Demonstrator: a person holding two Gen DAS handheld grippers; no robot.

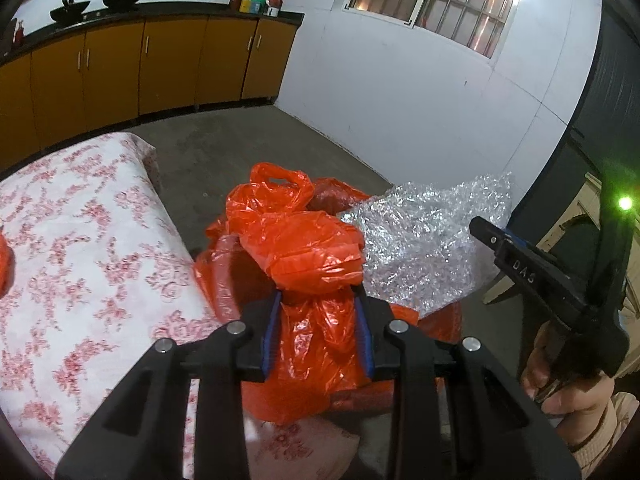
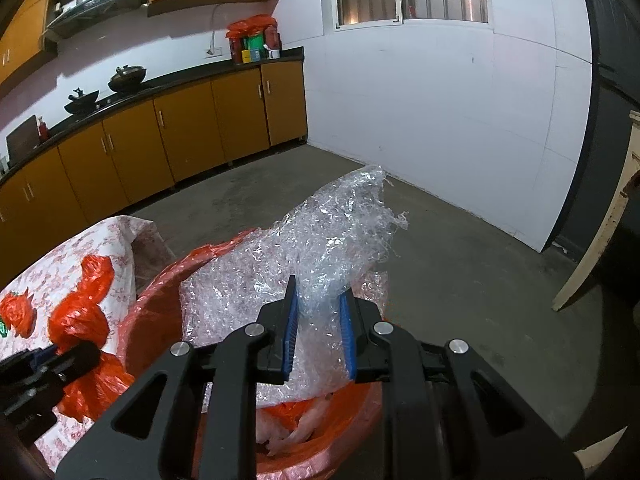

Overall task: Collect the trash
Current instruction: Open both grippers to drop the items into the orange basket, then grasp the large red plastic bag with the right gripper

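My left gripper is shut on a crumpled orange plastic bag and holds it at the table's edge beside the bin. The same bag shows at the left of the right wrist view. My right gripper is shut on a sheet of clear bubble wrap, which hangs into the orange-lined trash bin. The bubble wrap also shows in the left wrist view, with the right gripper behind it.
A table with a pink floral cloth stands left of the bin. Another orange bag scrap lies on it. Orange kitchen cabinets run along the far wall. A pale wooden frame leans at the right. Grey concrete floor lies beyond.
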